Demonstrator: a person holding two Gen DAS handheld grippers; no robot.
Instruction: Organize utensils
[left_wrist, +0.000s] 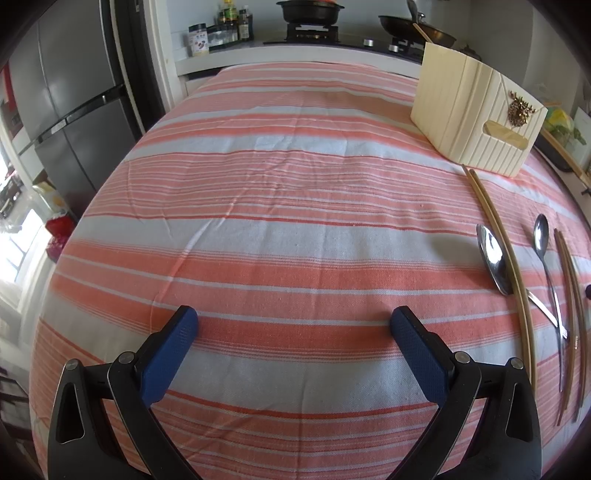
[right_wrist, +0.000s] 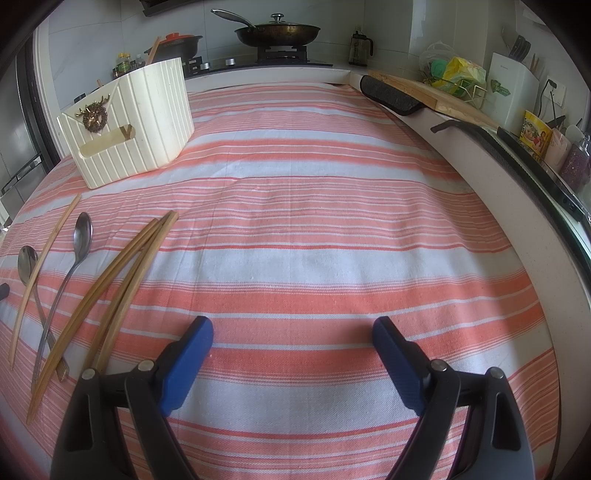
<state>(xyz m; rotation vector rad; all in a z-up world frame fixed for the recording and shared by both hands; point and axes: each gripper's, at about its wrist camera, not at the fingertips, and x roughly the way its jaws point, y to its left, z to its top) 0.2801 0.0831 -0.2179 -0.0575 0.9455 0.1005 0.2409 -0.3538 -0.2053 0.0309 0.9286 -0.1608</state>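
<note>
Two metal spoons (left_wrist: 495, 262) (right_wrist: 82, 232) and several wooden chopsticks (left_wrist: 506, 254) (right_wrist: 122, 273) lie loose on the striped cloth. They are at the right in the left wrist view and at the left in the right wrist view. A cream ribbed utensil holder (left_wrist: 476, 122) (right_wrist: 129, 122) with a gold deer ornament stands beyond them. My left gripper (left_wrist: 293, 319) is open over bare cloth, left of the utensils. My right gripper (right_wrist: 291, 328) is open too, right of the chopsticks, with nothing between its blue pads (right_wrist: 188, 365).
The table's striped cloth (left_wrist: 280, 192) runs back to a counter with a stove, a black pot (left_wrist: 308, 11) and a frying pan (right_wrist: 277, 31). A grey fridge (left_wrist: 74, 99) stands at the left. A cutting board (right_wrist: 432, 92), bags and jars line the right-hand counter.
</note>
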